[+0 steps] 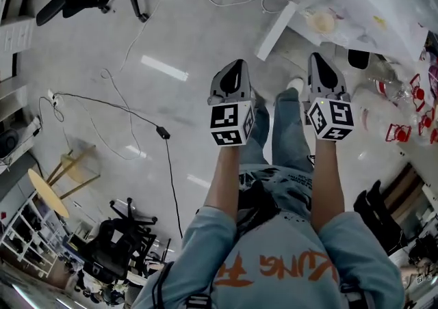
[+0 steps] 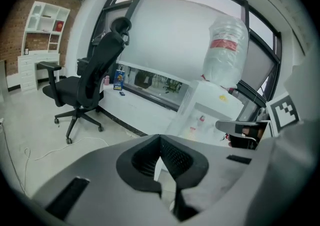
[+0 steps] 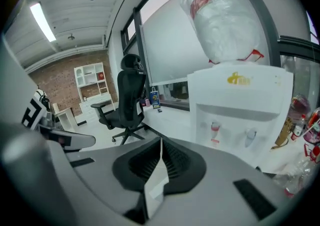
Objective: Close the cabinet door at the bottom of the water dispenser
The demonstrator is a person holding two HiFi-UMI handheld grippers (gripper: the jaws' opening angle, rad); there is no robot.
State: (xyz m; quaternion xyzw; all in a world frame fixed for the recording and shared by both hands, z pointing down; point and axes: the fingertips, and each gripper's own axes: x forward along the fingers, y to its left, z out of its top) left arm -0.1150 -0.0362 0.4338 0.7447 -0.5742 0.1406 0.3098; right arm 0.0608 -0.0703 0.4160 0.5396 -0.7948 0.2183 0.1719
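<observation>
Two hand-held grippers [image 1: 238, 63] [image 1: 316, 57] (jaws together) face one water dispenser [image 3: 240, 105] bearing one bottle [image 3: 225, 15].

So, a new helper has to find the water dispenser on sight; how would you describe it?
Go to the big window wall, to the right of the black office chair. The water dispenser is the white cabinet standing there. Only it carries an upturned bottle with a red label on top, with two small taps in its front.

You get even, bright daylight from the big window [image 2: 170, 35] and a ceiling strip light [image 3: 42, 21]; glare streaks lie on the floor [image 1: 164, 68], and both gripper views bend toward dark corners.
</observation>
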